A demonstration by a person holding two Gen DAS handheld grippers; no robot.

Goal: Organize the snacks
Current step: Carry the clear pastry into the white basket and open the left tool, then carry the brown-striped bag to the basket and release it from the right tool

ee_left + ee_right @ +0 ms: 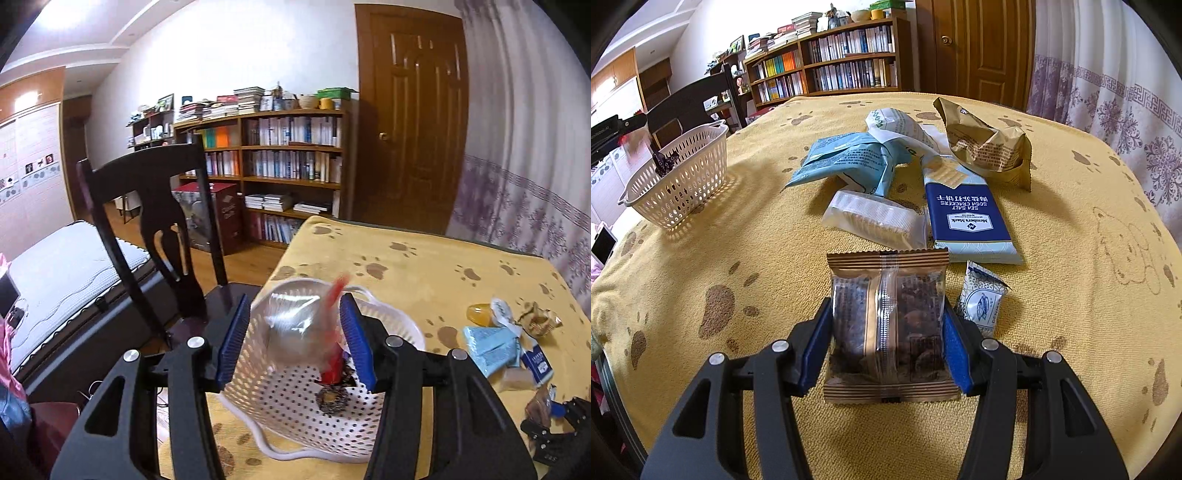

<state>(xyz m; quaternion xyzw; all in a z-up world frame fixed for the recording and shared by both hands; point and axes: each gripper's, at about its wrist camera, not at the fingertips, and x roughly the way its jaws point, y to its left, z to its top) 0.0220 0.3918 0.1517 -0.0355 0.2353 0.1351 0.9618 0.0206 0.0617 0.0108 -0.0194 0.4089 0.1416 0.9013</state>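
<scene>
My right gripper (886, 343) is clamped on a brown snack packet (888, 314) low over the yellow paw-print cloth (738, 266). Beyond it lie a clear-wrapped biscuit pack (875, 218), a blue soda cracker pack (971, 214), a light blue pouch (846, 158) and a crumpled gold wrapper (990, 147). At the table's left edge, my left gripper (295, 343) hangs over the white basket (295, 413), fingers spread either side of a blurred clear-and-red wrapper (306, 325); I cannot tell whether they touch it.
</scene>
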